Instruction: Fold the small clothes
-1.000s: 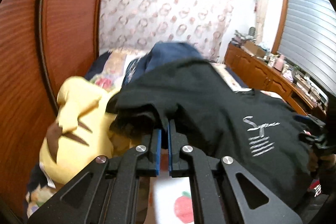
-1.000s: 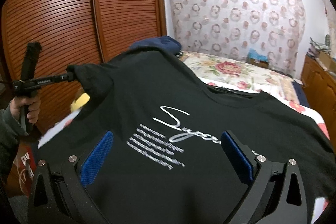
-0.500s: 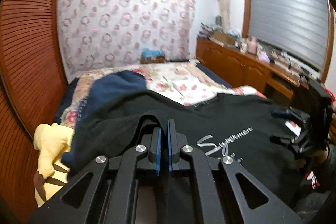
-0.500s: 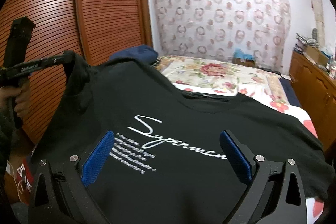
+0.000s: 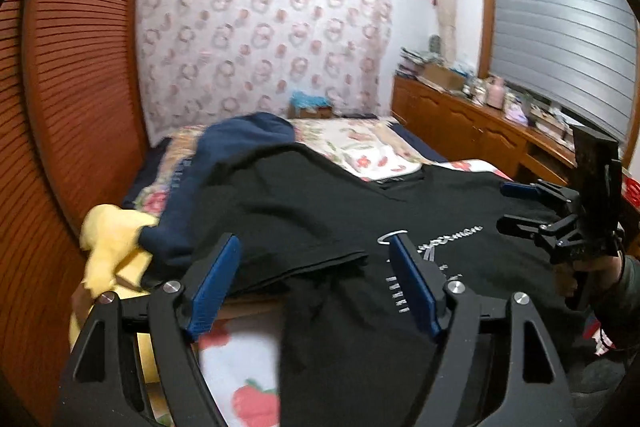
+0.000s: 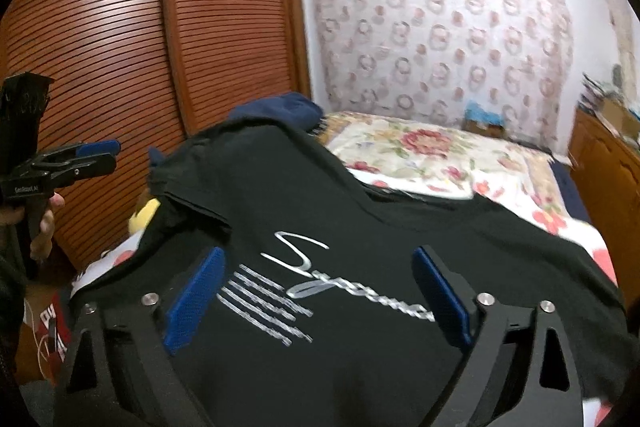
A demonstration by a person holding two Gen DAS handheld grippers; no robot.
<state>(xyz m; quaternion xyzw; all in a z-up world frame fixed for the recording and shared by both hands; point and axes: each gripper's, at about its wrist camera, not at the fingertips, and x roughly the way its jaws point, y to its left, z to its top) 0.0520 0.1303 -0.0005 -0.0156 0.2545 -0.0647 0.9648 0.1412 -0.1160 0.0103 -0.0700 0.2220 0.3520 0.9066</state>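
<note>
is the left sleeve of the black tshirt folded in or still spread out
Folded in: the sleeve lies flat over the black t-shirt, its hem near the print.

Louvred wooden wardrobe doors (image 6: 120, 47) fill the left; a patterned curtain (image 5: 260, 39) hangs centre; shuttered window (image 5: 560, 43) upper right, above a wooden sideboard (image 5: 472, 131).

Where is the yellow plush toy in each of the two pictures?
Left wrist view: the yellow plush toy lies at the left edge, beside the navy garment.
Right wrist view: only a bit of it peeks out left of the black T-shirt.
Shared landmark: the T-shirt's silver lettering.
</note>
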